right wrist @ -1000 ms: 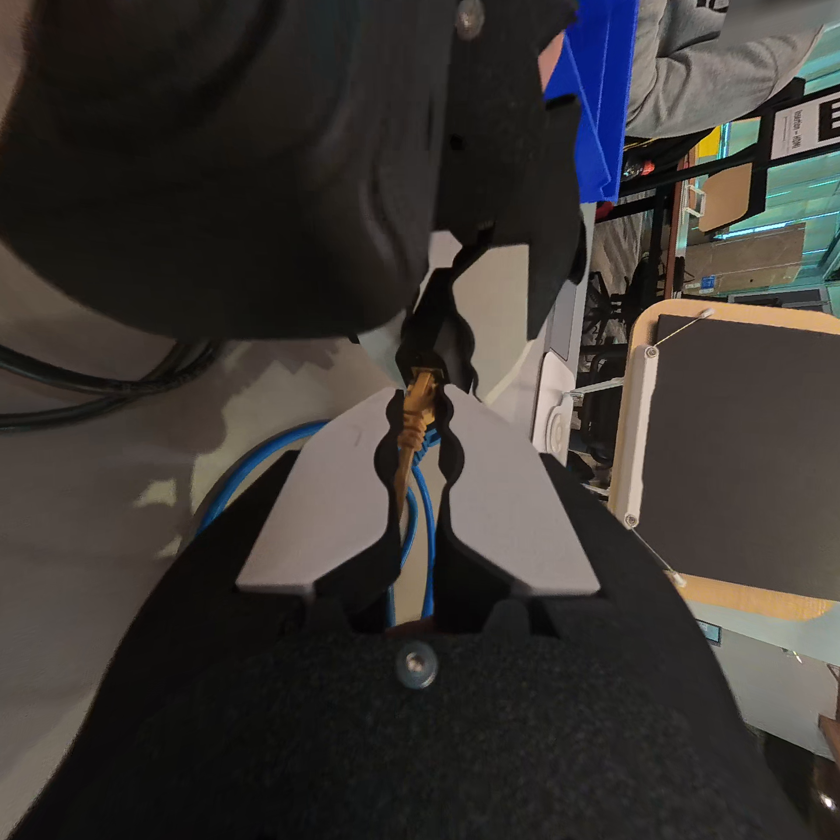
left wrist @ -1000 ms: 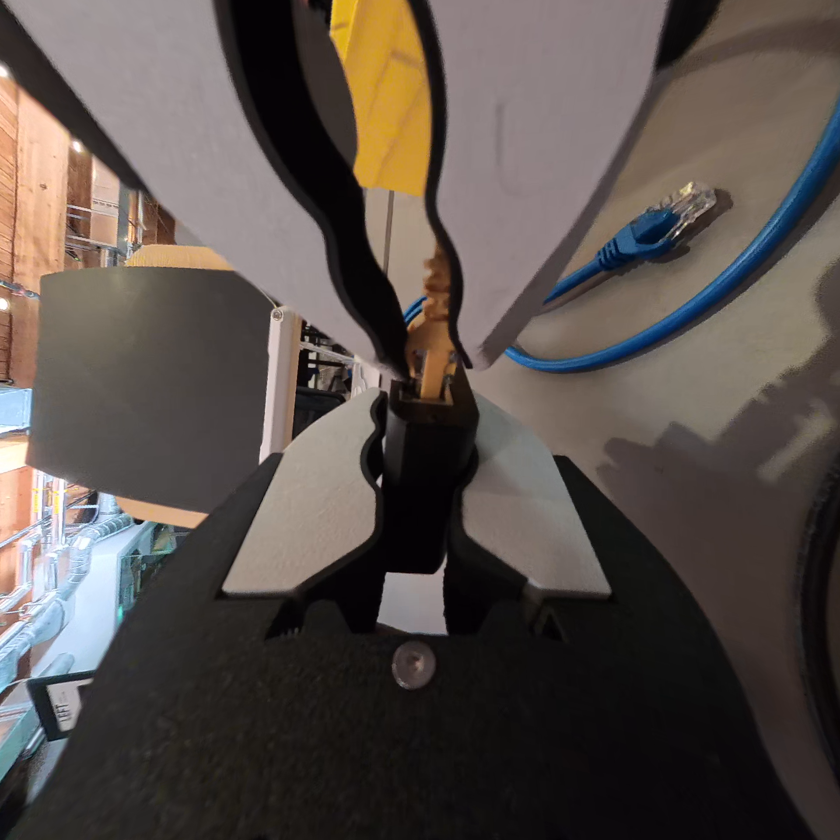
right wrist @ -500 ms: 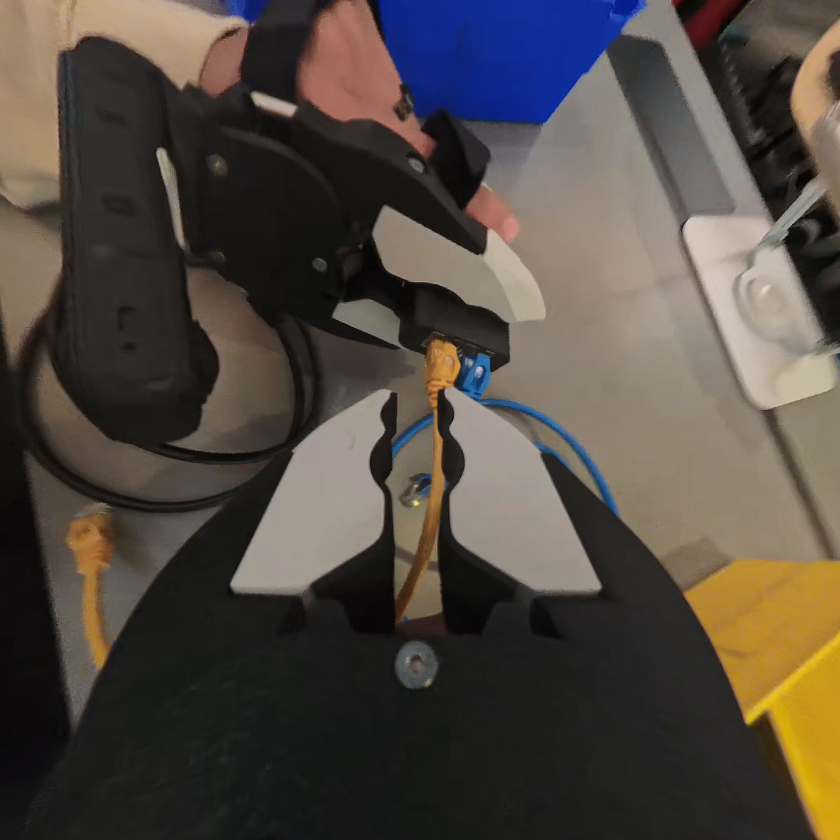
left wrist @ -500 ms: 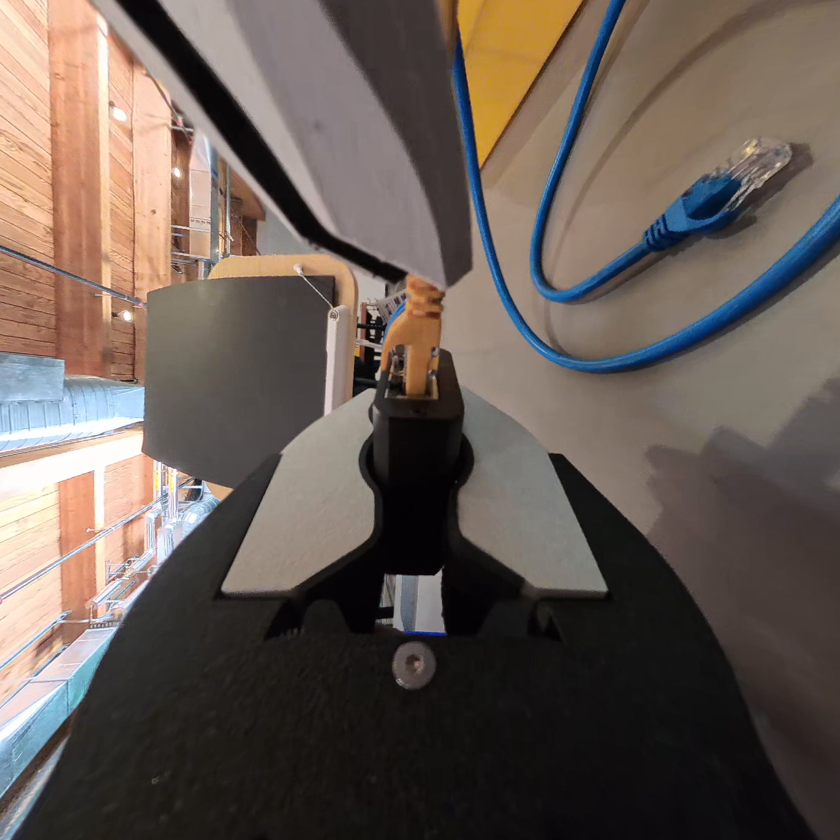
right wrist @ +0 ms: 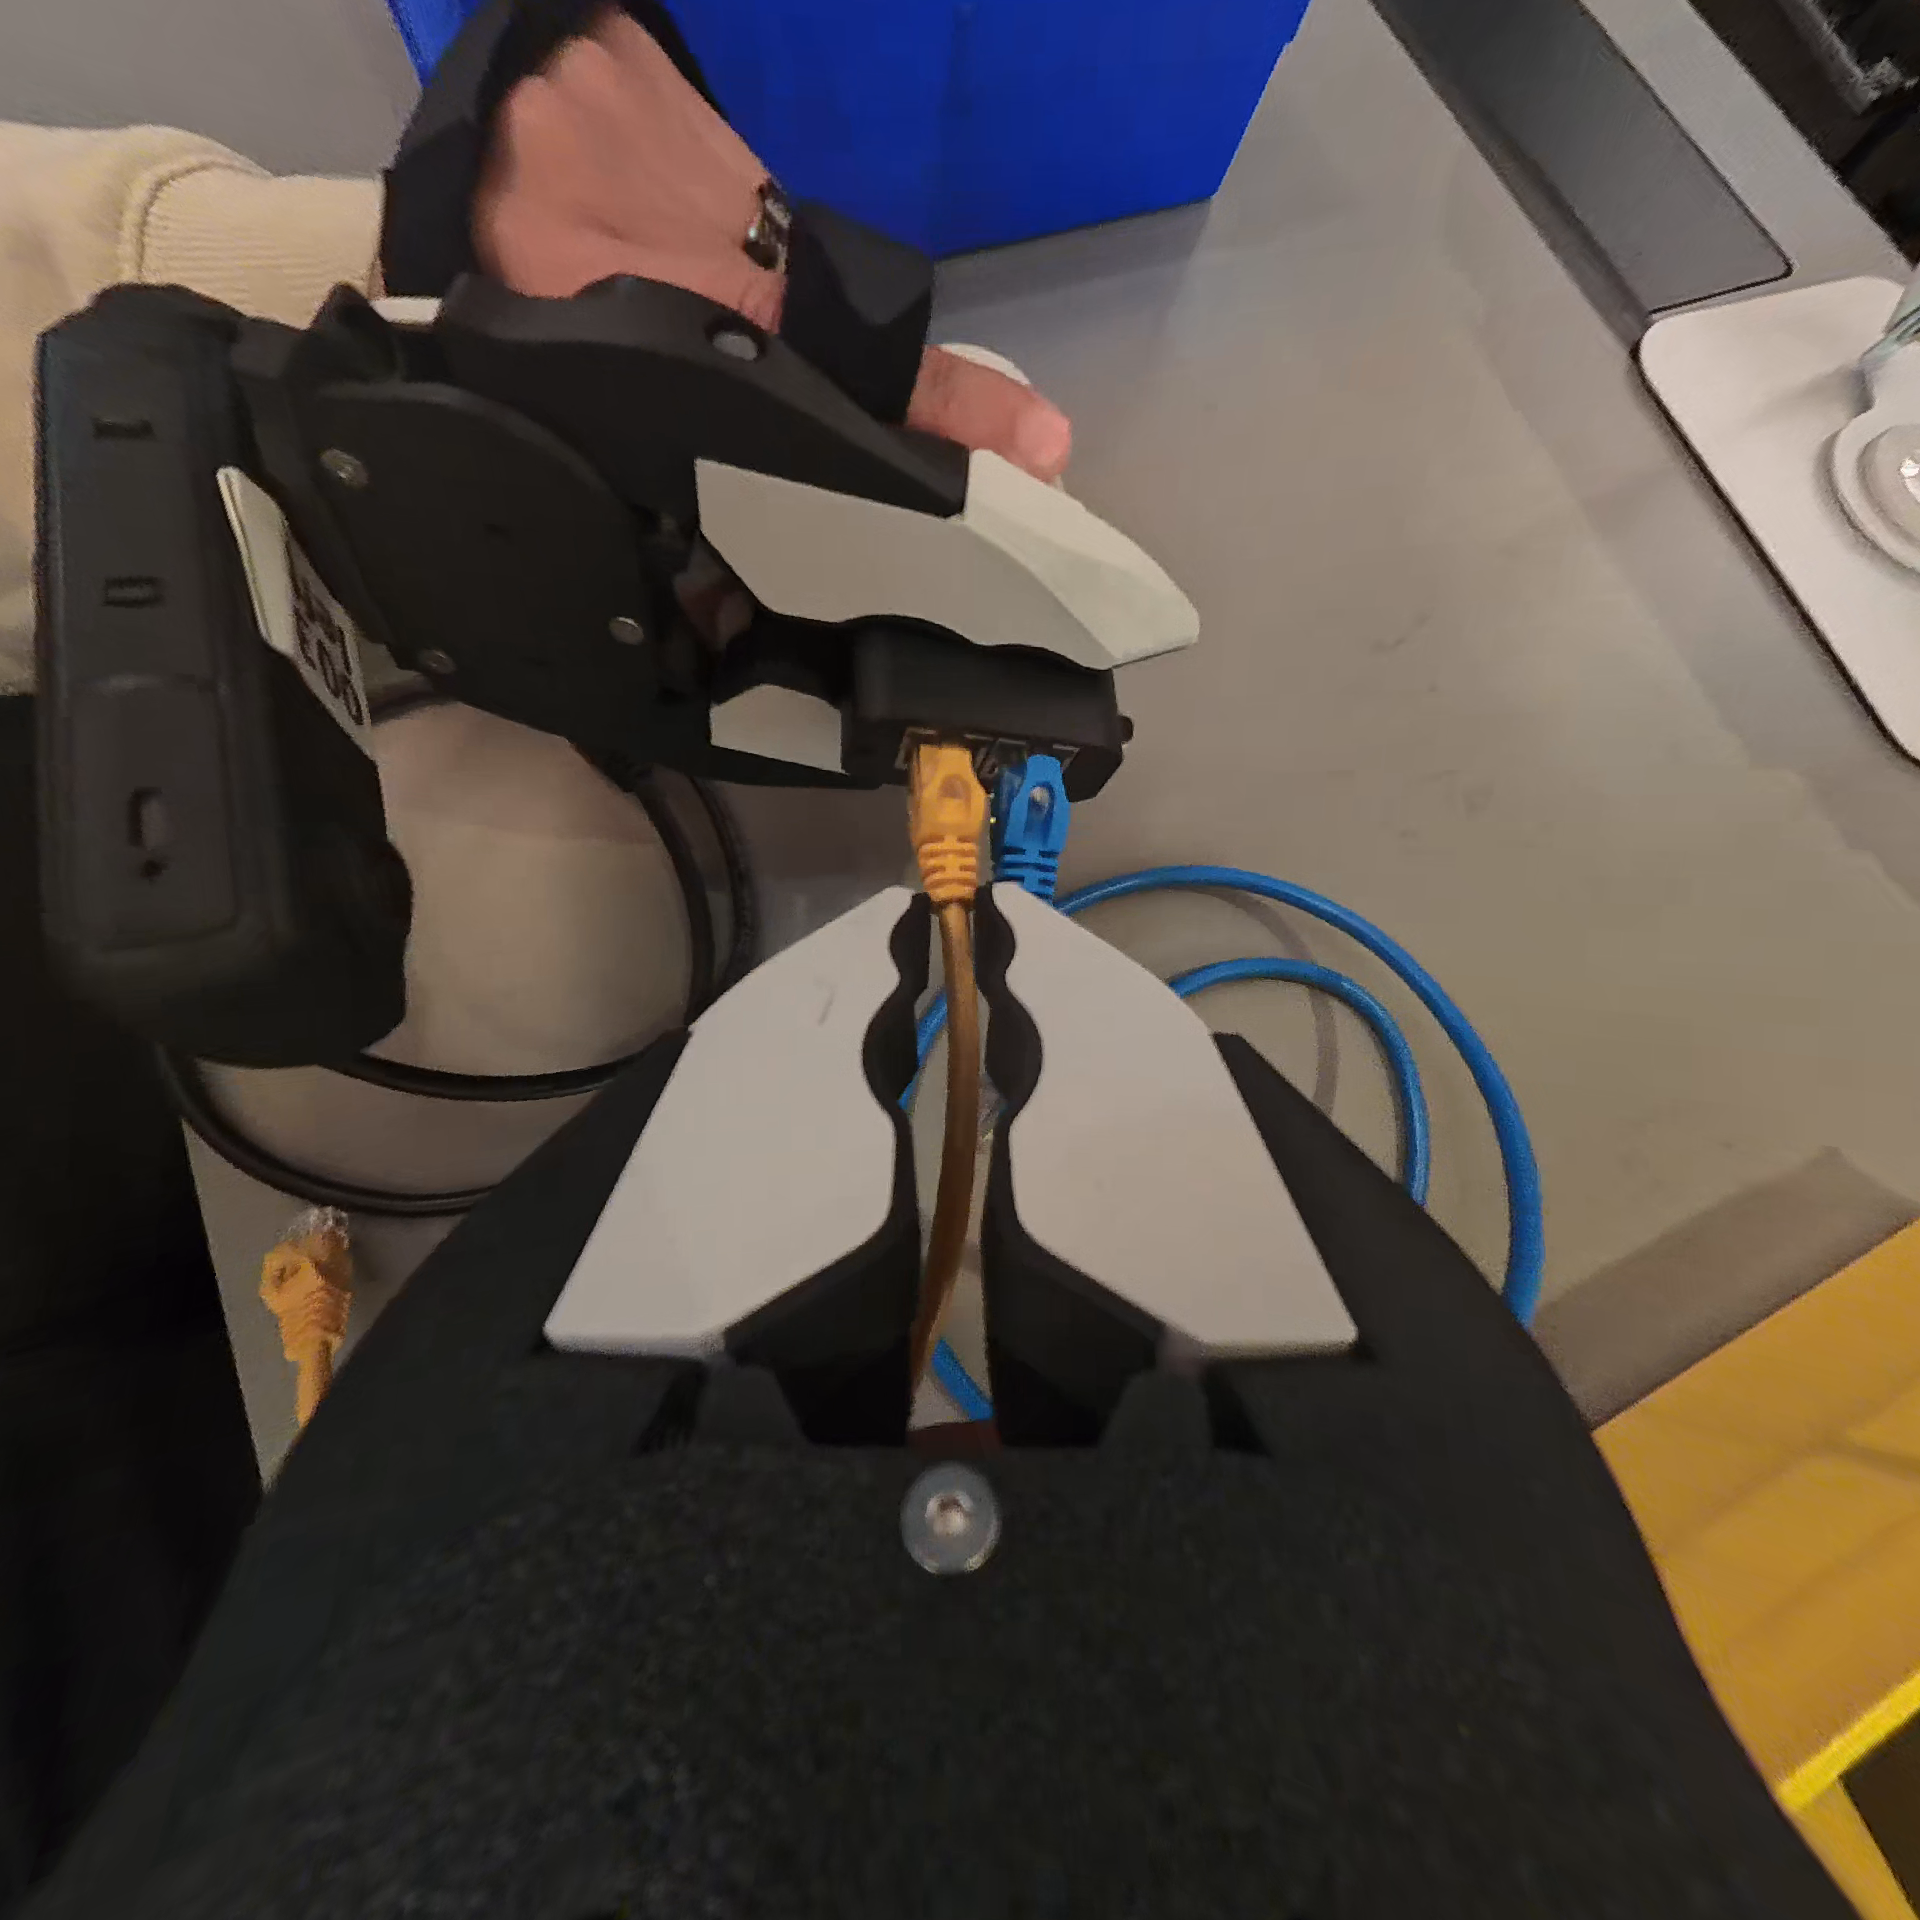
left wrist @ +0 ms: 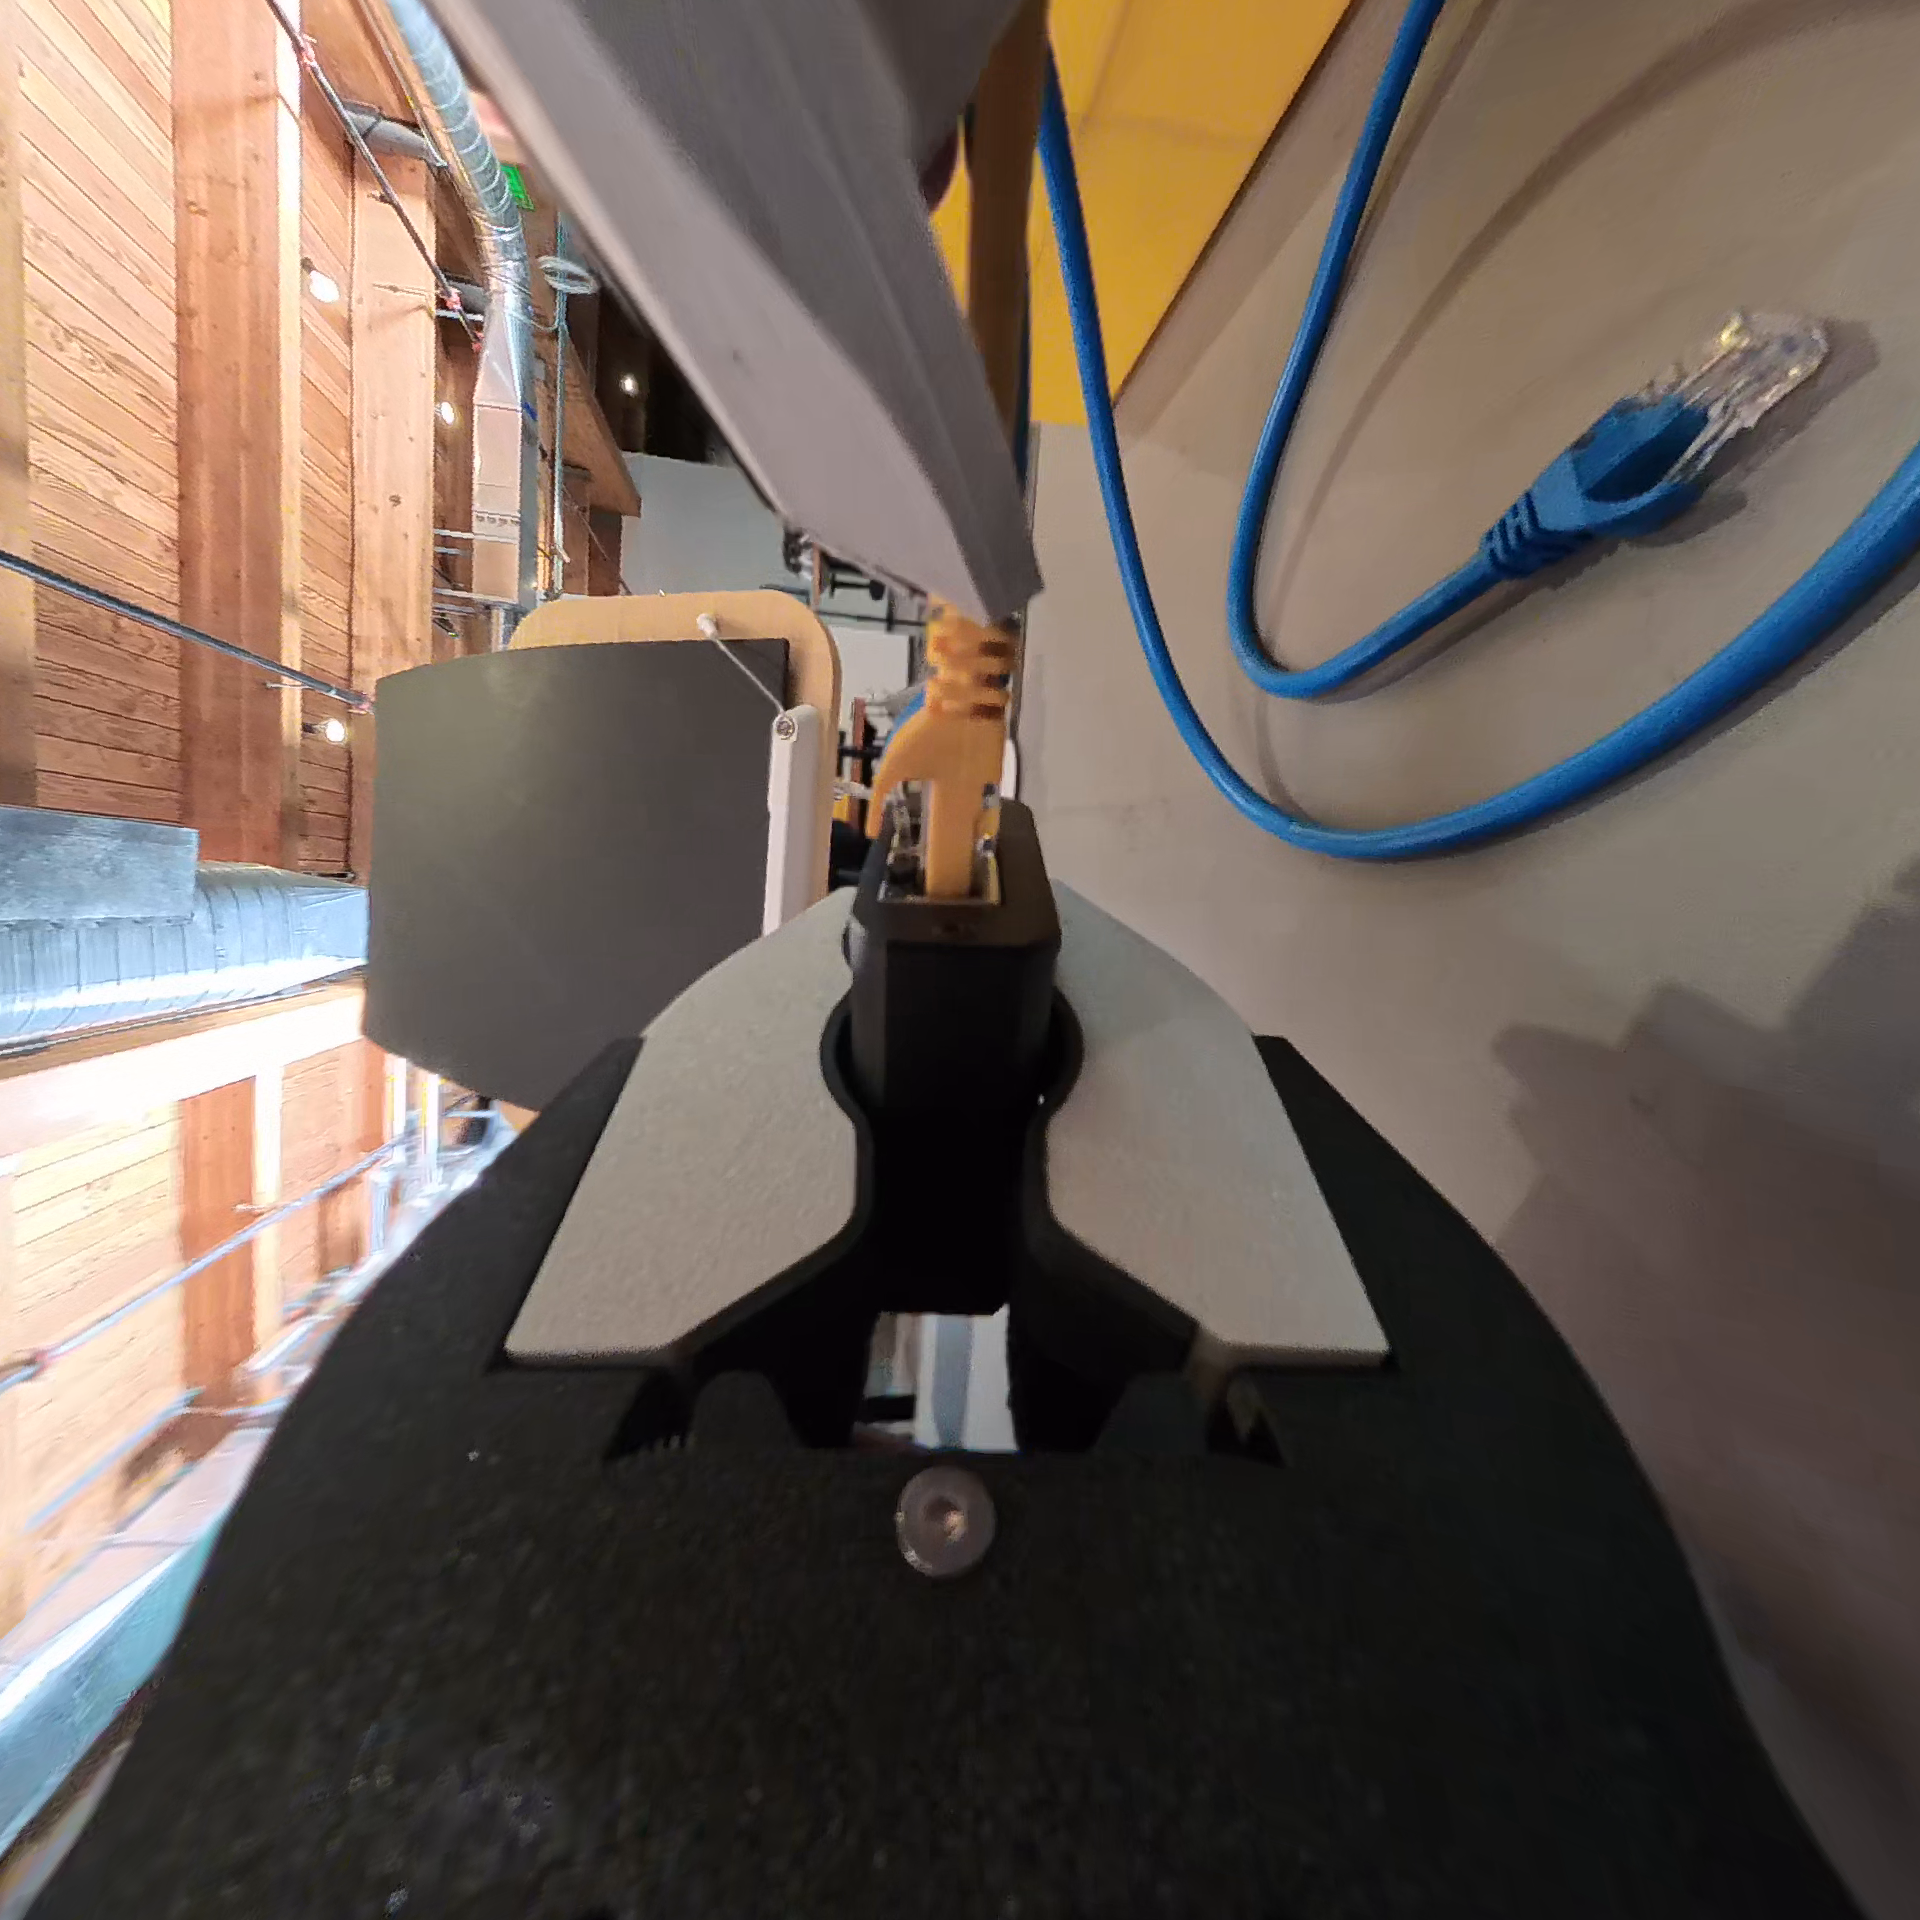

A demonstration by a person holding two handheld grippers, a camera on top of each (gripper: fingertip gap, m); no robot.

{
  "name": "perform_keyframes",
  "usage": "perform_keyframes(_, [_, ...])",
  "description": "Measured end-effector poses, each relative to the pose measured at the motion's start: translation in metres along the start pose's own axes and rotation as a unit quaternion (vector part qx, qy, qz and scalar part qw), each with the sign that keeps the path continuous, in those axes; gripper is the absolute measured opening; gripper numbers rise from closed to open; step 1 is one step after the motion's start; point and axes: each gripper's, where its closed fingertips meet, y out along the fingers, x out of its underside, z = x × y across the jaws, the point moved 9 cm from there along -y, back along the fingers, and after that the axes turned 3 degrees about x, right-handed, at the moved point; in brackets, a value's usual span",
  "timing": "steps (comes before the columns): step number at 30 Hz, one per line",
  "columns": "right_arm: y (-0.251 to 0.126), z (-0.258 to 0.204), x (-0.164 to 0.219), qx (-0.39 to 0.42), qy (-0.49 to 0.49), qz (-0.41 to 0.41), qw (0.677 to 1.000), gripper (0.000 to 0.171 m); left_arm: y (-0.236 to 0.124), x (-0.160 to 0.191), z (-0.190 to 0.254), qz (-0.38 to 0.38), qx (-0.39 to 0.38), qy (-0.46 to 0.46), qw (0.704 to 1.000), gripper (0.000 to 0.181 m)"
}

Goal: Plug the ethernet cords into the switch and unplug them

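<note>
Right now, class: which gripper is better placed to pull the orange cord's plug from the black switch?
Right gripper: it straddles the orange ethernet cord just behind the plug. Left gripper is clamped on the small black switch.

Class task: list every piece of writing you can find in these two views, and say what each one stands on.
White sticker on the side of the left gripper: dark print, tilted and blurred, not quoted.
Green sign high on the wooden wall: too small to read.
Switch: no writing can be made out.

A blue bin stands at the grey table's far edge, a yellow box nearer.
</note>
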Motion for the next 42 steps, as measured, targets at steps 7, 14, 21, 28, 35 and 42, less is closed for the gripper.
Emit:
perform_keyframes(7, [-0.036, 0.000, 0.020, 0.011, 0.026, 0.004, 1.000, 0.007, 0.002, 0.036, -0.017, -0.011, -0.009, -0.043, 0.999, 0.025])
perform_keyframes(14, [-0.013, -0.001, 0.057, 0.108, -0.040, -0.120, 0.986, 0.017, 0.009, 0.015, -0.009, -0.008, 0.014, -0.056, 0.998, 0.025])
perform_keyframes(21, [-0.025, -0.024, 0.005, 0.081, -0.192, -0.011, 0.978, 0.034, 0.009, 0.027, -0.001, 0.025, 0.110, -0.119, 0.986, 0.025])
perform_keyframes(28, [0.014, -0.003, -0.016, 0.107, -0.365, -0.049, 0.923, 0.037, 0.007, 0.023, -0.001, 0.036, 0.125, -0.126, 0.984, 0.026])
perform_keyframes(35, [0.036, -0.003, -0.019, 0.098, -0.382, -0.038, 0.918, 0.021, 0.005, 0.018, -0.001, 0.036, 0.121, -0.110, 0.986, 0.026])
perform_keyframes(42, [0.037, -0.003, -0.021, 0.098, -0.397, -0.058, 0.911, 0.016, 0.005, 0.017, -0.002, 0.025, 0.116, -0.119, 0.986, 0.026])
